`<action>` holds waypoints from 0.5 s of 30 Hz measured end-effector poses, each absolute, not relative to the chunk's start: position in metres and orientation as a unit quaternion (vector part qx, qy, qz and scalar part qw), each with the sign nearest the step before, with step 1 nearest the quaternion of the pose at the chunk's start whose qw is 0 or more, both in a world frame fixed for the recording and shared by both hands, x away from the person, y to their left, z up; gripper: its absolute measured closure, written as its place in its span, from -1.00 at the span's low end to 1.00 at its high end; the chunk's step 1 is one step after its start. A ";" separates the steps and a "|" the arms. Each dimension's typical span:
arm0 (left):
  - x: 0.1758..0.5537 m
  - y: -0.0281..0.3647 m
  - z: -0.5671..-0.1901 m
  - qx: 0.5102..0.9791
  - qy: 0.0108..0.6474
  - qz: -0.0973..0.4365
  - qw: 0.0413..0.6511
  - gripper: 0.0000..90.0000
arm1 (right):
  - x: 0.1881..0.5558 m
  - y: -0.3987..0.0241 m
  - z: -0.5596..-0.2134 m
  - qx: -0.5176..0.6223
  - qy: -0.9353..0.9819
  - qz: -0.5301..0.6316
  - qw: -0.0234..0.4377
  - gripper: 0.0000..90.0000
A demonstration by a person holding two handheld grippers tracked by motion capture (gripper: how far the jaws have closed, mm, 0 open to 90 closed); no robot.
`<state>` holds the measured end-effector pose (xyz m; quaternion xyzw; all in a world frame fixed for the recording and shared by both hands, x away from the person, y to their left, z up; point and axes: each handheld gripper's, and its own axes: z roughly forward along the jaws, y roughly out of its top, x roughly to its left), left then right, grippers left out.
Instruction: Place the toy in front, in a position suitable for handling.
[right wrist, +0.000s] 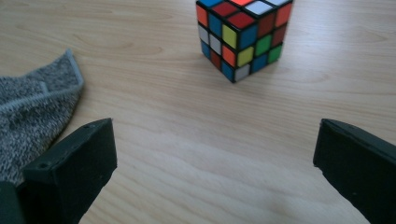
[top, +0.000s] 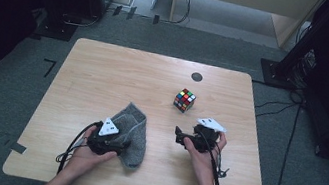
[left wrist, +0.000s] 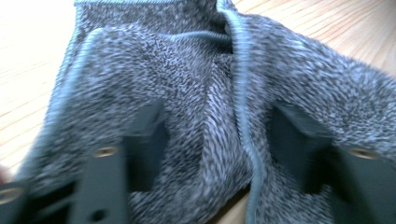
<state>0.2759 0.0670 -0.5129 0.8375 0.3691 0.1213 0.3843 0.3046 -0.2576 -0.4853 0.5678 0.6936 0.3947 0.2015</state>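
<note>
A grey knitted cloth (top: 138, 129) lies crumpled on the near left of the wooden table (top: 106, 67). My left gripper (top: 117, 144) rests on its near edge. In the left gripper view the cloth (left wrist: 140, 56) is all around the gripper (left wrist: 217, 116), with a raised fold between the parted jaws. A colourful puzzle cube (top: 184, 100) stands right of centre. My right gripper (top: 187, 131) is just in front of it, open and empty. In the right gripper view (right wrist: 214, 128) the cube (right wrist: 243, 37) is ahead and a cloth corner (right wrist: 28, 112) lies at the left.
A small black round mark (top: 197, 76) sits on the far part of the table. Dark stands and cables (top: 296, 109) crowd the grey carpet around the table, mostly at the right and far left.
</note>
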 end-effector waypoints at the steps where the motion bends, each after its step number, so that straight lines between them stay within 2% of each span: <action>1: 0.277 0.068 -0.514 0.838 0.368 0.124 0.383 0.08 | 0.309 -0.253 -0.486 0.570 0.693 0.393 0.203 -1.00; 5: 0.276 0.070 -0.516 0.844 0.351 0.139 0.381 0.10 | 0.328 -0.238 -0.487 0.586 0.675 0.394 0.214 -1.00; 12: 0.275 0.071 -0.517 0.841 0.355 0.136 0.386 0.10 | 0.361 -0.220 -0.491 0.627 0.642 0.384 0.217 -1.00; 15: 0.275 0.070 -0.517 0.841 0.355 0.137 0.385 0.09 | 0.372 -0.213 -0.494 0.647 0.623 0.371 0.235 -0.99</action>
